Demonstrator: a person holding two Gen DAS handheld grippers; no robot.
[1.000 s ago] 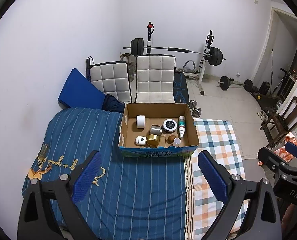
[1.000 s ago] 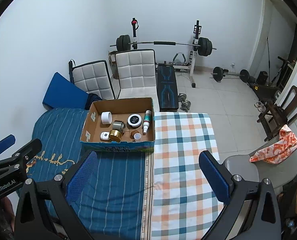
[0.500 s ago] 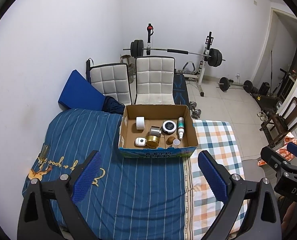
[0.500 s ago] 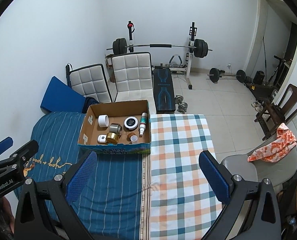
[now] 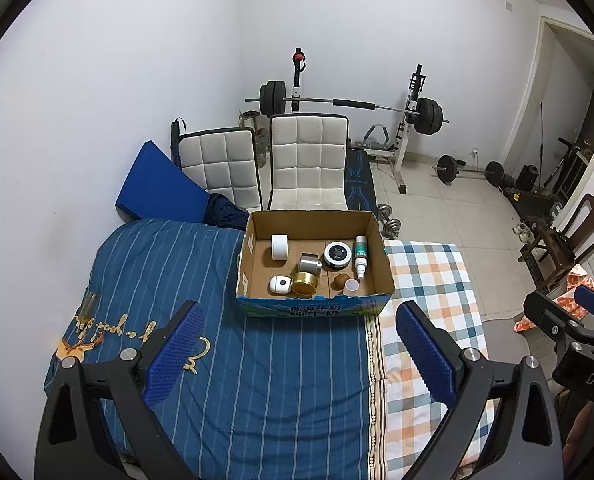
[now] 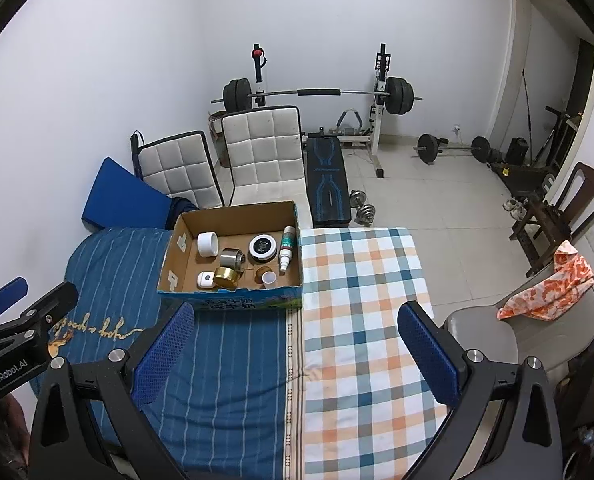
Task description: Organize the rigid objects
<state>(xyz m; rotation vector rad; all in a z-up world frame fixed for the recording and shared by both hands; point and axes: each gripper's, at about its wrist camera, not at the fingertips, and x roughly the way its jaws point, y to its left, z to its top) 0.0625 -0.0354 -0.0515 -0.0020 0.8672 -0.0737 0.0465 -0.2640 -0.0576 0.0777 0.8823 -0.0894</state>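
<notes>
A: Both hand-held grippers, left (image 5: 299, 340) and right (image 6: 295, 340), were spread wide, holding nothing, above the bed (image 5: 257, 380).

B: And the objects?

A: In the cardboard box (image 5: 315, 310), straight ahead of the left one; forward-left of the right. Left looked nearer.

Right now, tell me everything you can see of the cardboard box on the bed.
The cardboard box is a shallow, open-topped brown carton with a blue printed band along its near outer wall. It sits flat on the blue striped blanket, its right side at the seam with the checked sheet. White patches mark its inner left wall. Inside lie a white tape roll, a silver tin, a gold tin, a small white case, a round black-topped jar, a spray bottle and a small cup. Neither claw touches it.
</notes>
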